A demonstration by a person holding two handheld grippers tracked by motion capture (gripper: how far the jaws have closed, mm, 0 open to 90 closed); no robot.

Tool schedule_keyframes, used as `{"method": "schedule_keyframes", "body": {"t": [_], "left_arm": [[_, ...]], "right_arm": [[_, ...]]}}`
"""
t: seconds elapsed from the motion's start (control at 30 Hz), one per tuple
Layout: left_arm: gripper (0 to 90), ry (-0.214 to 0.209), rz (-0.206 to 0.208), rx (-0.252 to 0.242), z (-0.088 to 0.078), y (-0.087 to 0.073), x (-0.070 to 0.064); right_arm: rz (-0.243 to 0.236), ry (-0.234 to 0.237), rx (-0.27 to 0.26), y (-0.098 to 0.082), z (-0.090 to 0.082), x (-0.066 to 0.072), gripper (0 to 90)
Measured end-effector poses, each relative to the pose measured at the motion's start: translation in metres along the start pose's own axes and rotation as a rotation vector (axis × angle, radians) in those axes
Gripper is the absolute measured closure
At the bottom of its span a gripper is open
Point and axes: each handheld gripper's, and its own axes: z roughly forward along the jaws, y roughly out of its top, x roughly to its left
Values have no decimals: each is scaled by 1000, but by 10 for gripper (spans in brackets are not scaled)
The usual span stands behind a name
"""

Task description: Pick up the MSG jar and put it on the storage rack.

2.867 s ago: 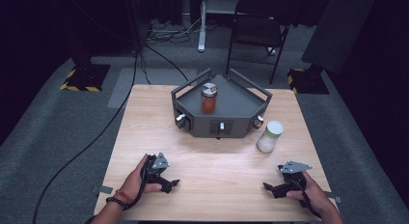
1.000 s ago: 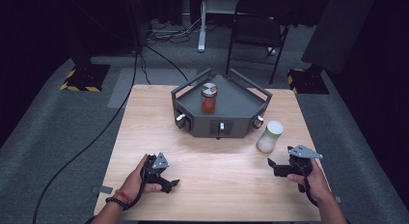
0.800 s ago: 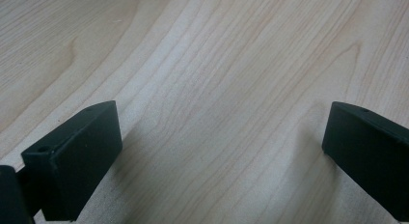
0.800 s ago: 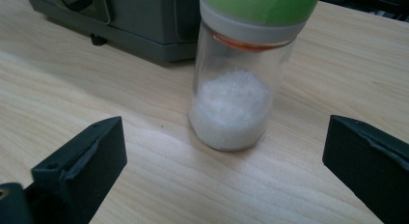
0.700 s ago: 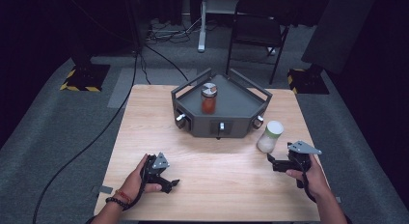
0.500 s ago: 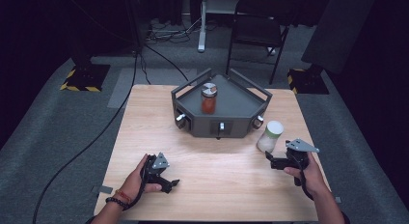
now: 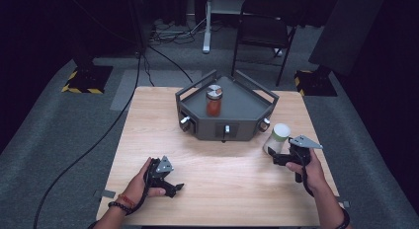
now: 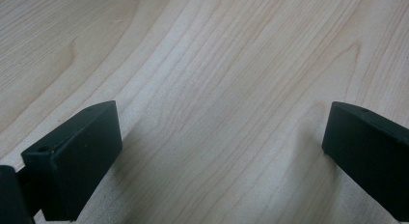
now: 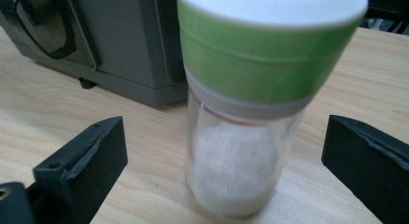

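Shaker (image 9: 251,113) between open hand-held gripper (image 9: 226,151) jaws

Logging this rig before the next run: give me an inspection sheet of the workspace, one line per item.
Surface: wooden table, light wood grain, dry.
Job's things: jar with green-and-white cap upright on the table, white grains inside, beside the grey tray.
Clutter: grey angular tray with knobs at the far middle; a red-filled jar stands upright on it.
Grippers: right tongs open, jaws either side of the capped jar, not touching it. Left tongs open over bare wood, near the table's front edge.
Cables: black cable on the floor left of the table.
Surroundings: grey carpet, black chair behind the table, yellow-black striped bases.
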Motion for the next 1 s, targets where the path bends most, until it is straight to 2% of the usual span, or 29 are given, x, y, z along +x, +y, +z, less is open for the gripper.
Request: {"method": "schedule_keyframes", "body": {"t": [0.2, 0.27, 0.4, 0.6, 0.77, 1.0], "left_arm": [[1, 0, 0, 0, 0, 0, 0], [0, 0, 0, 0, 0, 0, 0], [0, 0, 0, 0, 0, 0, 0], [0, 0, -1, -1, 0, 0, 0], [0, 0, -2, -1, 0, 0, 0], [0, 0, -1, -1, 0, 0, 0]], "right_arm": [[36, -7, -18, 2, 10, -1, 50], [40, -11, -30, 1, 13, 0, 117], [49, -16, -50, 0, 19, 2, 170], [58, -67, -92, -5, 21, 9, 332], [43, -69, -98, -6, 21, 9, 339], [50, -80, -108, -7, 20, 11, 342]]}}
